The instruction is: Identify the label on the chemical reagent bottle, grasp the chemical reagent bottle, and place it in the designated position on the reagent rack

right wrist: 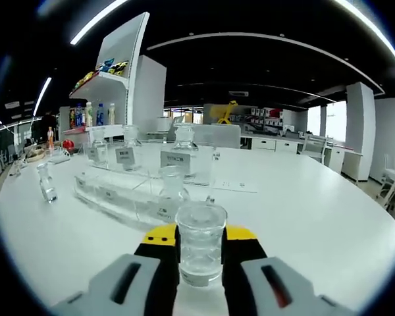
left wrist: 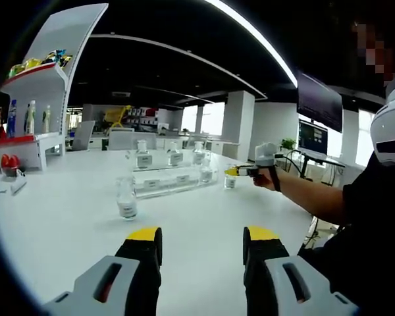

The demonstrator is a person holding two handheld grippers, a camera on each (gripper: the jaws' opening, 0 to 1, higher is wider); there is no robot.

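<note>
My right gripper (right wrist: 199,253) is shut on a clear glass reagent bottle (right wrist: 199,247) with a stopper, held upright just in front of the clear acrylic reagent rack (right wrist: 122,197). Three labelled bottles (right wrist: 178,155) stand on the rack's upper step and one bottle (right wrist: 170,191) on its lower step. In the left gripper view that right gripper (left wrist: 240,171) holds the bottle (left wrist: 230,180) at the rack's (left wrist: 171,179) right end. A loose bottle (left wrist: 126,197) stands on the white table ahead of my left gripper (left wrist: 201,238), which is open with nothing between its jaws.
The white table (left wrist: 59,217) stretches wide around the rack. A white shelf unit (left wrist: 36,99) with drink bottles and snacks stands at the far left. The person's sleeve (left wrist: 329,204) reaches in from the right. Another small bottle (right wrist: 46,183) stands left of the rack.
</note>
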